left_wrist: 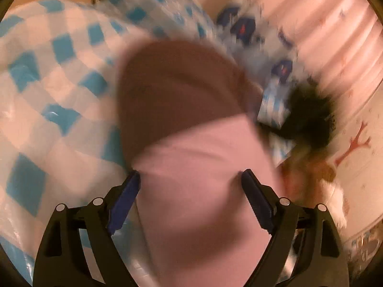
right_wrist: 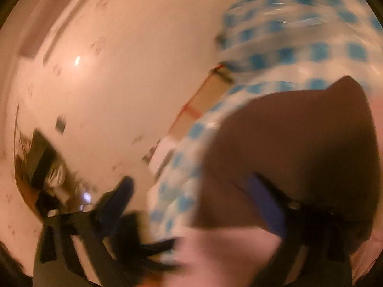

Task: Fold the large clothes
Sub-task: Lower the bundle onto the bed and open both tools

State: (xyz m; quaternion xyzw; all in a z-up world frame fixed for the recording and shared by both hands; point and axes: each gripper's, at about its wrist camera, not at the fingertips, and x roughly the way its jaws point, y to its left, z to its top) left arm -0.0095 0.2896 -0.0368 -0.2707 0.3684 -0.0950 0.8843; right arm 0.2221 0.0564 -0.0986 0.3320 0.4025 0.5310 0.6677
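Observation:
A large garment lies on a blue-and-white checked cover (left_wrist: 47,71); it has a brown part (left_wrist: 177,91) and a pink part (left_wrist: 196,191). My left gripper (left_wrist: 191,183) stands wide open low over the pink part. The cloth fills the gap between its blue pads, with no visible pinch. In the blurred right wrist view, my right gripper (right_wrist: 191,191) has its fingers apart at the garment's edge. The brown cloth (right_wrist: 299,143) covers much of the right finger, and pink cloth (right_wrist: 215,246) lies below. The checked cover (right_wrist: 299,47) shows between the fingers.
A black fluffy object (left_wrist: 311,119) and a brown-and-white soft thing (left_wrist: 308,167) lie to the right of the garment. Behind them is pink ribbed material (left_wrist: 335,35). A cardboard box with red tape (right_wrist: 205,95) sits beside the cover. Dark clutter (right_wrist: 40,167) is at the lower left.

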